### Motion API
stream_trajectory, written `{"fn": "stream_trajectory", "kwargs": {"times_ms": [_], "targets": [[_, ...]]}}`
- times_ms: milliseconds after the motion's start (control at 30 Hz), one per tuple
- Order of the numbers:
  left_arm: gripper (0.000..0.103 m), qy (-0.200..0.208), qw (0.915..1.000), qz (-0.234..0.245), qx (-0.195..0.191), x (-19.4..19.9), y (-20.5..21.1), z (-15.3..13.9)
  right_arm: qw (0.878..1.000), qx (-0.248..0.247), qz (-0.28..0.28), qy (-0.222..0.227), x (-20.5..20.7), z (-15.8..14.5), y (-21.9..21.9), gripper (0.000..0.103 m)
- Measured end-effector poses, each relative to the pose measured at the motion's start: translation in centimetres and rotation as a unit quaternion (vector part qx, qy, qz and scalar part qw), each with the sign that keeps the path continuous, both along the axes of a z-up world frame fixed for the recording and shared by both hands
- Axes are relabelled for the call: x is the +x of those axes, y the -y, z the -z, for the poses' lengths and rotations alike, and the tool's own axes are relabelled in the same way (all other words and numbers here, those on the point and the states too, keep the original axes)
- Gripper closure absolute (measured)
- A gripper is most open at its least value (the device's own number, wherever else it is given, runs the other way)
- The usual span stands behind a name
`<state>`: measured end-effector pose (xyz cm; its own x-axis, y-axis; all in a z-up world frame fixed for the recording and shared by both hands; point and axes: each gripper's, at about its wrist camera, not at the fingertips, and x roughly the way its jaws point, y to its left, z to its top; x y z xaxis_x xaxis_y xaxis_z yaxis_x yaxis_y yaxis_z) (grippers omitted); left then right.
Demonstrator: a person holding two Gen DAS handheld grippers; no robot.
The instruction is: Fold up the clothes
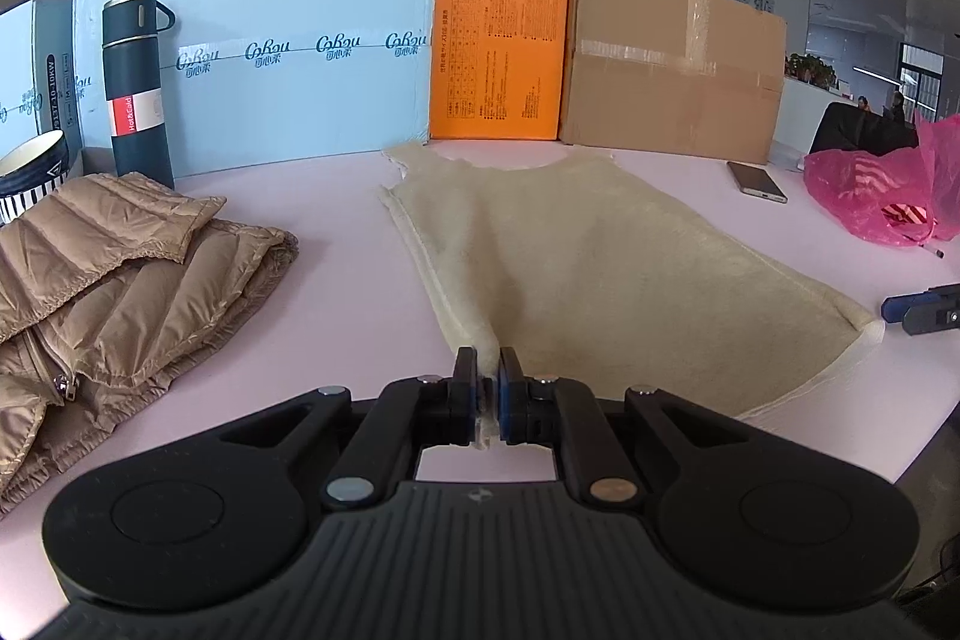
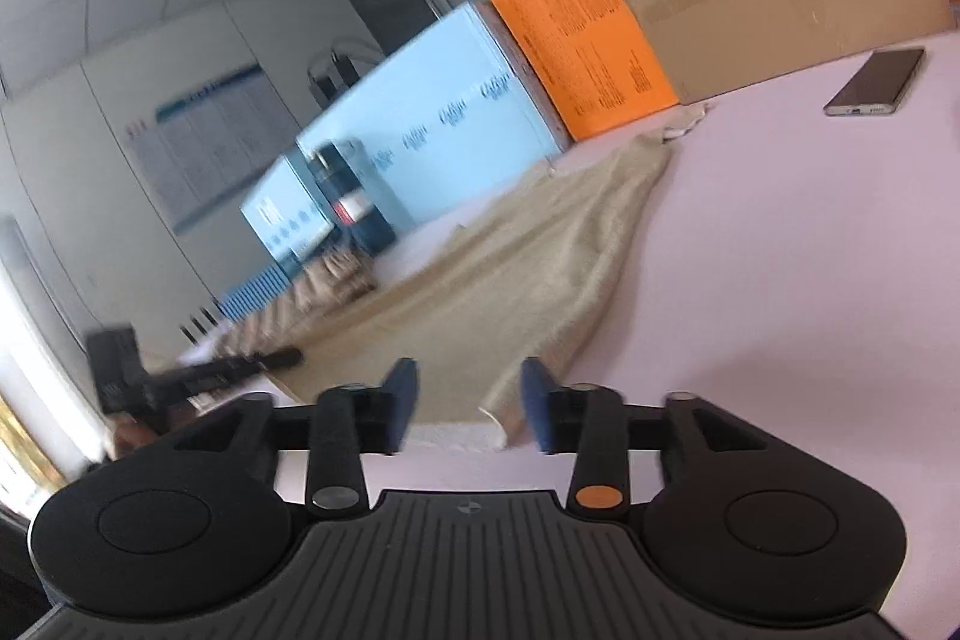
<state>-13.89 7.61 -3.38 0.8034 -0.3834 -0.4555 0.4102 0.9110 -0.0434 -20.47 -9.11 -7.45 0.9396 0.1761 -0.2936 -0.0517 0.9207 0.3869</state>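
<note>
A cream fleece garment (image 1: 600, 268) lies spread flat on the pale pink table (image 1: 336, 292). My left gripper (image 1: 485, 358) is shut on its near left hem corner, and a strip of fleece shows between the pads. In the tilted, blurred right wrist view, my right gripper (image 2: 469, 376) stands open just above the garment's (image 2: 510, 280) other near corner. The fabric lies in the gap between the blue pads (image 2: 401, 388) without being pressed. That same right gripper (image 1: 924, 313) appears at the right edge of the left wrist view, beside the hem.
A folded tan puffer jacket (image 1: 120, 268) lies at the left, with a dark flask (image 1: 135, 88) and a striped bowl (image 1: 30, 172) behind it. Blue (image 1: 270, 58), orange (image 1: 498, 46) and cardboard (image 1: 672, 64) boxes wall the far edge. A phone (image 1: 757, 182) and a pink bag (image 1: 882, 196) lie at the right.
</note>
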Motion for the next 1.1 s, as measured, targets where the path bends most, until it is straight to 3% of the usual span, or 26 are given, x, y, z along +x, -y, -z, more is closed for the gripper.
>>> {"fn": "stream_trajectory", "kwargs": {"times_ms": [67, 167, 267, 333, 433, 467, 500, 533, 567, 600, 700, 800, 867, 1000, 1100], "targets": [[0.095, -0.005, 1.0, 0.0, 0.003, 0.2, -0.1, 0.5, 0.998, -0.054, -0.001, -0.023, 0.6, 0.3, -1.3, 0.057], [0.09, -0.01, 0.9999, 0.0, 0.001, 0.4, -0.3, 1.0, 0.998, -0.05, -0.012, -0.03, 1.5, 0.8, -1.7, 0.052], [0.071, -0.015, 0.9999, 0.0, 0.0, 0.6, -0.5, 1.4, 0.999, 0.012, -0.016, -0.028, 2.3, 1.1, -0.7, 0.04], [0.043, -0.011, 0.9999, 0.002, 0.0, 0.7, -0.4, 1.6, 0.998, 0.049, -0.016, -0.029, 2.7, 1.3, -0.1, 0.037], [0.039, -0.005, 0.9999, 0.011, 0.005, 0.7, 0.0, 2.0, 0.997, 0.071, -0.011, -0.03, 3.5, 1.2, 0.2, 0.038], [0.04, -0.002, 0.9999, 0.014, 0.006, 0.7, 0.1, 2.1, 0.997, 0.076, -0.009, -0.029, 3.8, 1.2, 0.3, 0.04], [0.046, 0.0, 0.9998, 0.018, 0.008, 0.7, 0.2, 2.2, 0.997, 0.077, -0.005, -0.03, 4.0, 1.2, 0.4, 0.049], [0.064, 0.003, 0.9997, 0.021, 0.009, 0.7, 0.3, 2.3, 0.996, 0.082, -0.005, -0.035, 4.2, 1.3, 0.5, 0.057], [0.075, 0.007, 0.9996, 0.025, 0.009, 0.7, 0.3, 2.3, 0.995, 0.09, -0.005, -0.041, 4.4, 1.5, 0.7, 0.079], [0.096, 0.009, 0.9995, 0.028, 0.007, 0.6, 0.3, 2.3, 0.994, 0.098, -0.005, -0.047, 4.5, 1.6, 0.9, 0.096], [0.097, 0.004, 0.9996, 0.025, -0.012, 0.8, -0.2, 2.0, 0.99, 0.137, -0.014, -0.036, 4.4, 2.1, 1.7, 0.096], [0.097, 0.0, 0.9993, 0.023, -0.031, 1.0, -0.7, 1.6, 0.977, 0.213, -0.023, 0.004, 3.6, 2.7, 3.0, 0.096], [0.097, 0.002, 0.9988, 0.02, -0.045, 1.0, -0.9, 1.0, 0.97, 0.238, -0.024, 0.03, 3.0, 2.8, 3.5, 0.096], [0.097, 0.012, 0.9988, 0.014, -0.045, 0.3, -1.1, 0.4, 0.959, 0.268, -0.037, 0.083, 1.7, 2.7, 4.1, 0.097], [0.097, 0.017, 0.9987, 0.013, -0.047, -0.3, -1.2, 0.1, 0.958, 0.265, -0.048, 0.099, 1.0, 2.3, 4.1, 0.097]]}}
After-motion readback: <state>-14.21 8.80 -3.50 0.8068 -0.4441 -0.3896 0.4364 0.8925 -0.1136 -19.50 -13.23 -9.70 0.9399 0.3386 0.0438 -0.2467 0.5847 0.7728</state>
